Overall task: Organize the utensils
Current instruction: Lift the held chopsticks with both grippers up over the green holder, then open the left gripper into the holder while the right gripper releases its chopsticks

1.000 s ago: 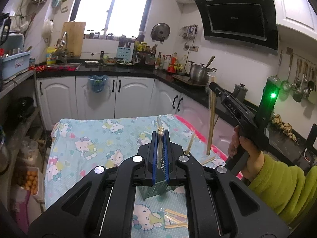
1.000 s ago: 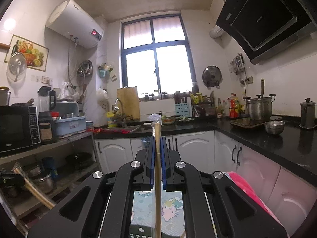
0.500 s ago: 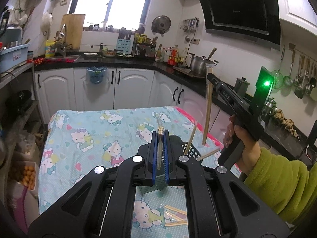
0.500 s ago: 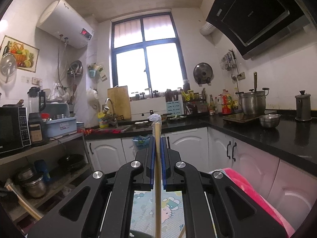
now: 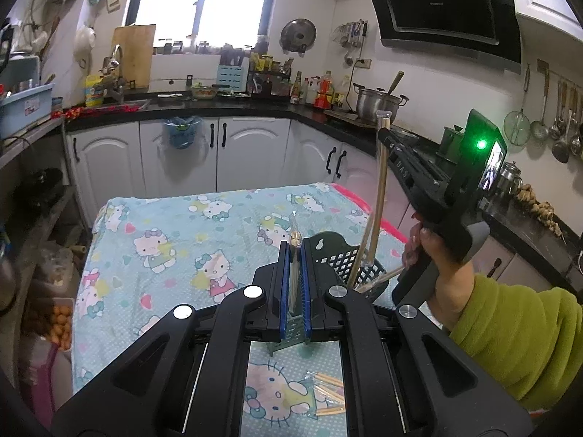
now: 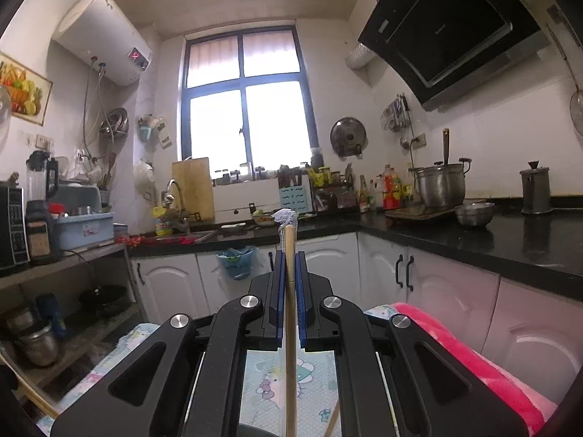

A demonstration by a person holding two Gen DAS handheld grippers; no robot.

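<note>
Bamboo, pale and still in its clear plastic sleeve, makes up the chopstick pair [image 6: 290,313] clenched between the blue-lined jaws of the right gripper [image 6: 290,255]; in the left wrist view the same pair [image 5: 379,196] hangs nearly upright from that gripper [image 5: 383,134], its lower end down inside the dark green perforated utensil basket [image 5: 349,260], where other chopsticks [image 5: 360,255] already lean; the left gripper [image 5: 295,245] is likewise clamped on a slim wrapped utensil [image 5: 293,233] standing straight up between its jaws, just beside the basket; more wrapped chopsticks [image 5: 328,393] lie flat on the cartoon-cat tablecloth [image 5: 175,240] near the camera; a hand [image 5: 433,255] in a green sleeve grips the right tool's handle.
</note>
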